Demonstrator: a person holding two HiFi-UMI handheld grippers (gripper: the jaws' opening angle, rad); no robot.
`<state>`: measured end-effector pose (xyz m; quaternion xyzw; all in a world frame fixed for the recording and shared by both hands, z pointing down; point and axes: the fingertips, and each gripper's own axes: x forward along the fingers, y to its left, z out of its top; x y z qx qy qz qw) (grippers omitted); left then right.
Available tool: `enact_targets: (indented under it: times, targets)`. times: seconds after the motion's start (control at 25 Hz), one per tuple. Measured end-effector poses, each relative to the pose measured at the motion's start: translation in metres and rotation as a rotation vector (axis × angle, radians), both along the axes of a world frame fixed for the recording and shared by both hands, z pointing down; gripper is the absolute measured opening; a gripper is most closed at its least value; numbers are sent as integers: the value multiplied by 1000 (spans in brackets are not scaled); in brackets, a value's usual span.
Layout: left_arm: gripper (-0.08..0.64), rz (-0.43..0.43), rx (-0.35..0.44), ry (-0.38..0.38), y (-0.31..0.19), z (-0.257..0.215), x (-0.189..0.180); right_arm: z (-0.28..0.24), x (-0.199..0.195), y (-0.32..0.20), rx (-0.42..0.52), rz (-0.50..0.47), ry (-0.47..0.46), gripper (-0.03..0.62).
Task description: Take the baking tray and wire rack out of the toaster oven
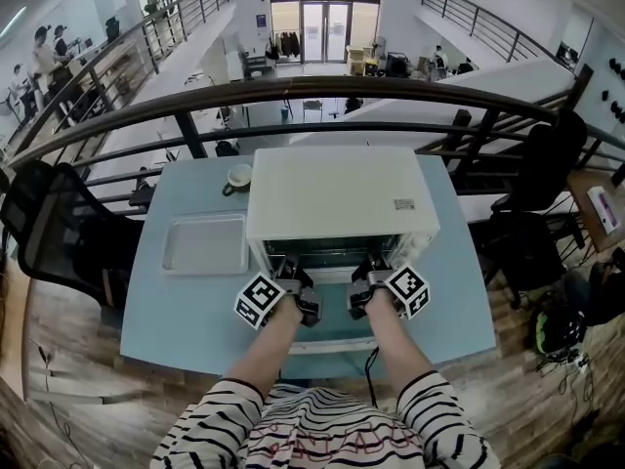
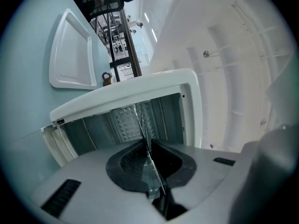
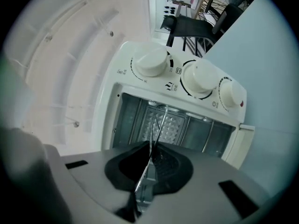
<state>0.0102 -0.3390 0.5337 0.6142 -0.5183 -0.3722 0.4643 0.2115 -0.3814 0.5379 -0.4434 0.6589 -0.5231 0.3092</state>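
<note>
Toaster oven (image 1: 337, 193) sat at your 12 o'clock on blue table (image 1: 161, 311), door (image 1: 332, 336) folded down toward you. Oven cavity held wire rack (image 3: 160, 115), seen edge-on. Your left gripper (image 2: 147, 146) was clamped shut on rack's front edge. Your right gripper (image 3: 150, 150) was clamped on same edge, at 3 o'clock of left one. Baking tray (image 1: 205, 244) lay on table at oven's 9 o'clock, empty. Cup (image 1: 237, 177) stood at oven's 10 o'clock, contents unclear.

The white toaster oven (image 1: 332, 193) is smooth painted metal, the thin wire rack (image 3: 160, 124) shiny bare metal, the pale-blue worktop (image 1: 186, 306) matt.
</note>
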Motion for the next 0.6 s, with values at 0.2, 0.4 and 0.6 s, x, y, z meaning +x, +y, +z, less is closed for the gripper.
enact_targets:
  times: [0.2, 0.4, 0.6]
  targets:
    - [43, -2, -5, 19, 23, 0, 4, 0, 5, 23, -10, -8, -8, 37]
    - [38, -11, -5, 29, 49, 3, 9, 3, 9, 49, -14, -27, -7, 37]
    - [37, -8, 0, 33, 72, 2, 16, 1, 15, 72, -13, -45, -16, 35]
